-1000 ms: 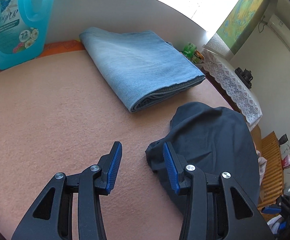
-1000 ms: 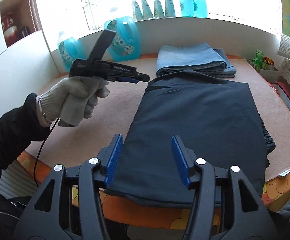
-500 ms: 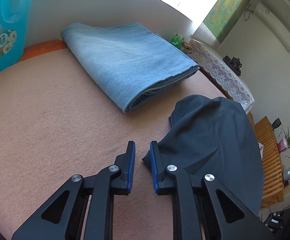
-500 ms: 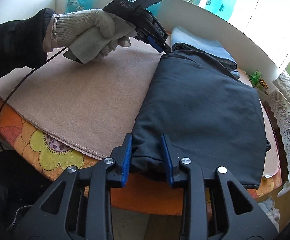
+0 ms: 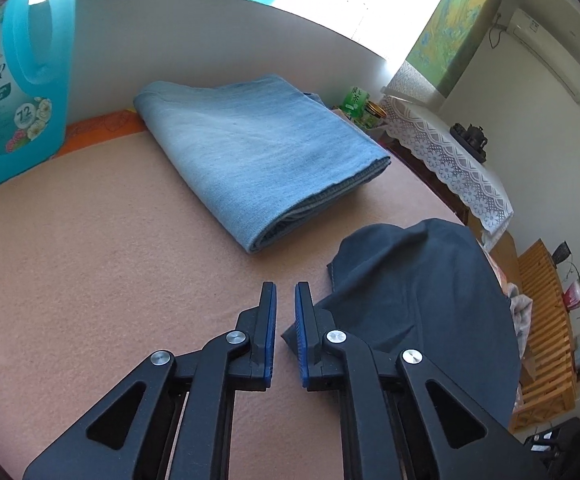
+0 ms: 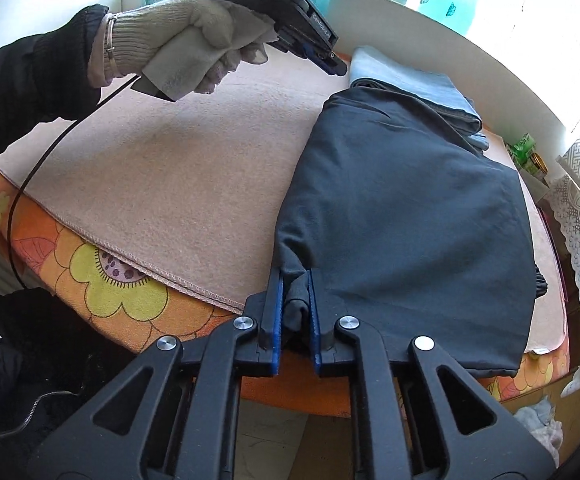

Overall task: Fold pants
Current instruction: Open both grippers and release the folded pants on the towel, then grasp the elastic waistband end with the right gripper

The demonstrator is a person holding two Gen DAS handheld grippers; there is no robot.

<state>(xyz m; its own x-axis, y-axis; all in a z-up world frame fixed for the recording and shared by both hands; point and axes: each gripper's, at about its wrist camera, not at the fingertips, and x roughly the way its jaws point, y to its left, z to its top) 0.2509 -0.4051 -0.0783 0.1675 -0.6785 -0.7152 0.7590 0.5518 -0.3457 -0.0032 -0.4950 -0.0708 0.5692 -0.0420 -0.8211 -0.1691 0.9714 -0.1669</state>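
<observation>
At the bench's near edge, the right tongs (image 6: 293,304) are closing, with a bunched corner of the dark pants (image 6: 406,208) pinched between the pads. The left tongs (image 5: 285,312) are drawn nearly together over the pink mat (image 5: 102,264) beside the pants' far corner, nothing seen between them. Folded jeans (image 5: 258,152) lie beyond.

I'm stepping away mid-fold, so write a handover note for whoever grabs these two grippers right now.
Right gripper: jaws closing on the bunched near corner of the dark pants.
Left gripper: nearly shut beside the far corner; no cloth shows between its pads.
The dark pants lie on the pink blanket, folded jeans behind.
Done: near corner gripped. Left: probably regrip far corner, then fold.
</observation>
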